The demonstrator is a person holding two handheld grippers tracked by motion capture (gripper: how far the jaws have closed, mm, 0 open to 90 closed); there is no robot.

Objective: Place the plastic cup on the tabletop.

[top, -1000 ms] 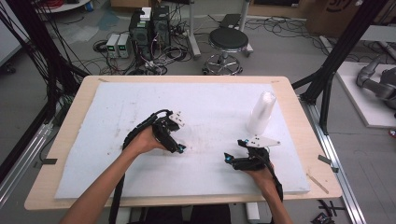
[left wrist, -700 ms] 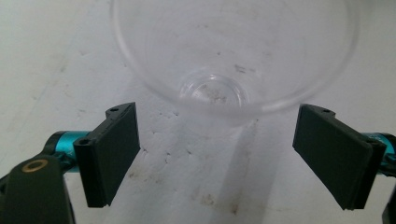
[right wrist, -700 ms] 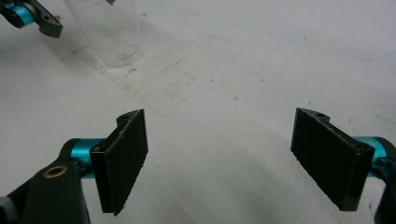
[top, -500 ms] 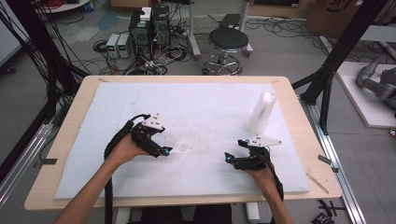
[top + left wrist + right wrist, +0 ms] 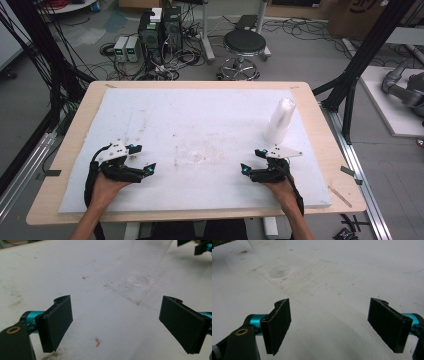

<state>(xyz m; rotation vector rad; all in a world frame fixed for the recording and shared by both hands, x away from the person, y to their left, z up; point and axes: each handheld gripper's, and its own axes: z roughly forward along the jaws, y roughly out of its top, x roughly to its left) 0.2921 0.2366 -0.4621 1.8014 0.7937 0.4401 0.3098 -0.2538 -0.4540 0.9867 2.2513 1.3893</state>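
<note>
A stack of clear plastic cups (image 5: 280, 119) stands upright at the right rear of the white foam board (image 5: 200, 115). One transparent cup (image 5: 195, 157) stands mid-board, seen mostly as a faint round base (image 5: 136, 280) (image 5: 279, 271). My left gripper (image 5: 142, 159) (image 5: 120, 325) sits low near the board's front left, pointing right toward that cup. Its jaws have just been opening and nothing is between them. My right gripper (image 5: 249, 161) (image 5: 335, 325) rests at the front right, pointing left, open and empty. The cup lies well ahead of both.
The board lies on a wooden table (image 5: 320, 130). Behind the table stand a black stool (image 5: 244, 42) and computer boxes with cables (image 5: 160, 30). Black frame posts (image 5: 360, 60) rise at the right.
My left hand has drawn back from the middle of the board to the front left and sunk lower. The right gripper and the cups have stayed put.
</note>
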